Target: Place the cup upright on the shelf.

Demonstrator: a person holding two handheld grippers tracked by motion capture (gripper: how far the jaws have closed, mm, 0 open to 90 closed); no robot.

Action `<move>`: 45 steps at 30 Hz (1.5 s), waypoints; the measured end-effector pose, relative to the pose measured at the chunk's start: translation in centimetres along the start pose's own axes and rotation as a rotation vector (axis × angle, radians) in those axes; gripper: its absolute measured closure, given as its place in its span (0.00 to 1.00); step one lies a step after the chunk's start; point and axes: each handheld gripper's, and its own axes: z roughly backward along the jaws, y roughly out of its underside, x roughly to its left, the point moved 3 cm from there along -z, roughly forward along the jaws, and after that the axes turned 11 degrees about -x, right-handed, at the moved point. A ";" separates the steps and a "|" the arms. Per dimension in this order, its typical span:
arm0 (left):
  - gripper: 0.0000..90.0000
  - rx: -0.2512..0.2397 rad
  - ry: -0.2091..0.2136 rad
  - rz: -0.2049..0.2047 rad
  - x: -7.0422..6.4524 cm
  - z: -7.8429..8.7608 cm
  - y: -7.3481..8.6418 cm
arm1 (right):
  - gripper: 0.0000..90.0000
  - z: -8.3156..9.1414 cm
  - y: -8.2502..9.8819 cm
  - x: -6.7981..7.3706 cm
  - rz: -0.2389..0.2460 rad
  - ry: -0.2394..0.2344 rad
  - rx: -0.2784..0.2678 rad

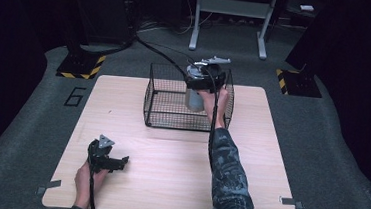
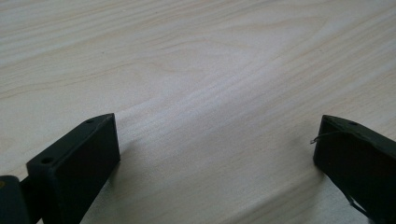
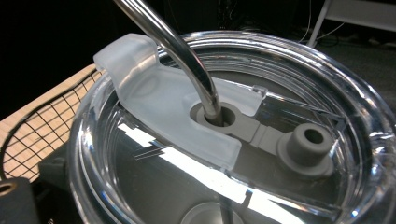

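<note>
- the right gripper (image 1: 201, 88) hung over the black wire basket (image 1: 160, 113) at the table's far side, with a metal tumbler (image 1: 192, 99) directly beneath it inside the basket
- its own view looked down at close range on the tumbler's clear lid (image 3: 261, 116), with a metal straw (image 3: 187, 56) passing through a grey grommet and a frosted slider tab beside it
- whether that gripper was clenched on the tumbler or loose could not be told, as its jaws were hidden by the lid
- the left gripper (image 1: 119, 162) rested on the wooden table (image 1: 177, 179), well apart from the basket, with its 2 jaws spread wide and nothing but bare wood (image 2: 201, 93) between them
</note>
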 end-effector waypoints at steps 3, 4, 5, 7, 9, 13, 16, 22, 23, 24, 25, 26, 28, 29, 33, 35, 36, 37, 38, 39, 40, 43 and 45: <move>0.00 -0.001 0.001 0.002 0.0 0.0 0.0 | 0.04 -0.5 0.8 -0.1 -0.013 -0.002 0.011; 0.00 -0.001 0.001 0.002 0.0 0.0 0.0 | 0.04 -0.7 1.0 -0.2 -0.018 -0.001 0.010; 0.00 0.000 0.000 0.000 0.0 0.0 0.0 | 0.04 -0.9 1.3 -0.2 -0.024 -0.002 0.014; 0.00 0.006 0.005 0.002 0.0 0.0 0.0 | 0.04 -1.1 1.7 -0.3 -0.036 0.001 0.019; 0.00 0.001 0.001 0.001 0.0 0.0 0.0 | 0.04 -1.4 2.2 -0.3 -0.047 0.005 0.030; 0.00 0.000 0.002 0.002 0.0 0.0 0.0 | 0.04 -2.0 3.0 -0.5 -0.056 0.009 0.047; 0.00 0.000 0.002 0.002 0.0 0.0 0.0 | 0.04 -2.4 3.6 -0.4 -0.067 0.010 0.060; 0.00 -0.002 0.000 -0.001 0.0 0.0 0.0 | 0.04 -2.9 4.2 -0.3 -0.068 0.000 0.069; 0.00 -0.003 0.000 -0.001 0.0 0.0 0.0 | 0.04 -3.1 4.3 -0.1 -0.064 0.000 0.078; 0.00 -0.003 0.000 -0.001 0.0 0.0 0.0 | 0.04 -3.1 4.3 -0.1 -0.064 0.000 0.078; 0.00 -0.003 0.000 -0.002 0.0 0.0 0.0 | 0.04 -3.1 4.4 -0.1 -0.059 0.000 0.081; 0.00 -0.002 0.000 -0.013 0.1 0.0 0.0 | 0.04 -3.3 4.6 0.0 -0.064 0.001 0.088; 0.00 -0.002 0.000 -0.012 0.1 0.0 0.0 | 0.04 -3.5 4.7 0.1 -0.059 0.001 0.091; 0.00 -0.002 0.000 -0.011 0.1 0.0 0.0 | 0.04 -3.6 4.8 0.1 -0.065 -0.002 0.094; 0.00 -0.002 0.000 -0.011 0.1 0.0 0.0 | 0.04 -3.9 5.0 0.3 -0.059 -0.001 0.102; 0.00 -0.002 0.000 -0.011 0.1 0.0 0.0 | 0.04 -4.0 5.0 0.4 -0.054 0.001 0.104; 0.00 -0.002 0.000 -0.011 0.1 0.0 0.0 | 0.04 -4.0 5.0 0.4 -0.054 0.001 0.104; 0.00 -0.002 0.000 -0.012 0.1 0.0 0.0 | 0.04 -4.1 5.1 0.4 -0.043 -0.005 0.102; 0.00 -0.002 0.000 -0.011 0.1 0.0 0.0 | 0.04 -4.2 5.1 0.5 -0.046 -0.002 0.104; 0.00 -0.001 0.000 -0.013 0.1 0.0 0.0 | 0.04 -4.2 5.1 0.5 -0.047 -0.001 0.106; 0.00 -0.002 0.000 -0.013 0.1 0.0 0.0 | 0.04 -4.3 5.2 0.6 -0.051 -0.001 0.111; 0.00 -0.002 0.000 -0.010 0.1 0.0 0.0 | 0.03 -4.3 5.3 0.5 -0.032 -0.007 0.103; 0.00 -0.002 -0.001 -0.011 0.1 0.0 0.0 | 0.03 -4.3 5.4 0.7 -0.036 -0.006 0.113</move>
